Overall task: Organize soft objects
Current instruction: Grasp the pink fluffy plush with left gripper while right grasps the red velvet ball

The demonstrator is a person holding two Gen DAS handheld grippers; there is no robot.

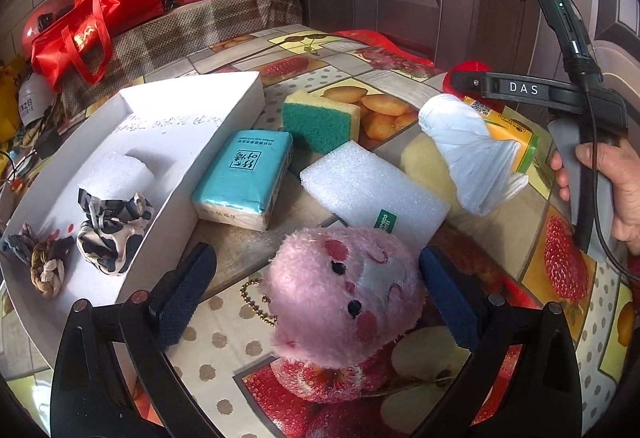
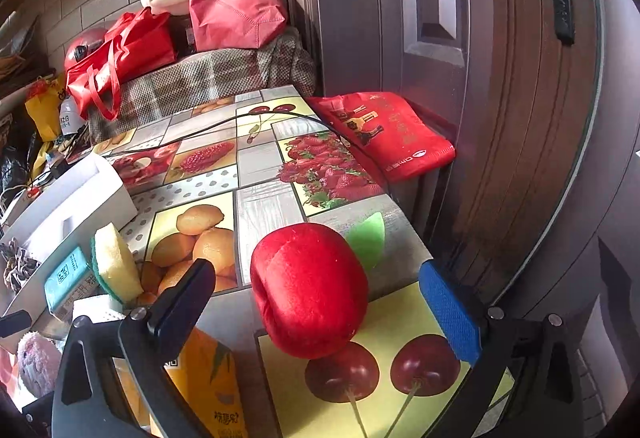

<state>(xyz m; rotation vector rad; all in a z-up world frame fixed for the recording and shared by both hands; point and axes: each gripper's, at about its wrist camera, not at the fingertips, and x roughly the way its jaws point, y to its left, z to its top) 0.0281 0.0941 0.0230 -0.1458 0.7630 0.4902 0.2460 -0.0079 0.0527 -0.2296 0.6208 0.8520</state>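
Fruit-print table [image 1: 224, 350] | pink plush [image 1: 344, 294] between spread left fingers [image 1: 184, 294]

The left tongs [image 1: 316, 292] point forward and slightly downward, their two dark blue padded fingers [image 1: 184, 290] spread wide apart, black frame arms running back toward the camera on either side. The right tongs [image 2: 318, 308] are spread just as wide in their own view, the left pad in shadow and the right pad [image 2: 450, 312] bright blue in the light. Seen from the left wrist, the right tongs reach in from the right side, held level, their black body marked with white letters. The person's right hand [image 1: 612, 190] wraps around the handle, fingers curled over the grip, a black cable hanging beside it.
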